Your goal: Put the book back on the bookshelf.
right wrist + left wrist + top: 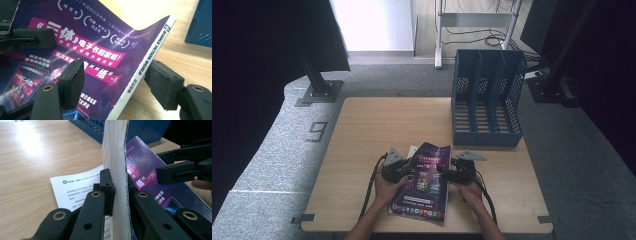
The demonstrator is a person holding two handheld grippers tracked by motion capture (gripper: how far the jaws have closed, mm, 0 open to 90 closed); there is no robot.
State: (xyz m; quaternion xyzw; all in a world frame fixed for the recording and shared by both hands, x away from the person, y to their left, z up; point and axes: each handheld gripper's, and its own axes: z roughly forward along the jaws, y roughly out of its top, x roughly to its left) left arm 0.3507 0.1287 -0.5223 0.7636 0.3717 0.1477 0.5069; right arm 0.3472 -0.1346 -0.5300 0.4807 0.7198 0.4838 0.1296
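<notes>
While it is resting near the front edge of the wooden table, a purple magazine is being held between two hand-held grippers. Its glossy cover is facing up, and its far end is lifting and curling off the tabletop, probably because it is being raised from one side. The left gripper is clamping the magazine's open page edge, its black jaws pressing from both sides of the pale stack of pages, which seems meant to keep the pages from fanning out. The right gripper is standing with its jaws apart, one pad over the cover and the other outside the white spine, touching nothing firmly yet; it looks ready to close on the spine. In the high view, a person's hands are coming in from the bottom edge, one on each gripper. A white printed sheet is lying flat on the table, partly under the magazine's left side. Farther back, toward the right, a blue file rack with upright slots is standing empty, a likely destination for the magazine.
</notes>
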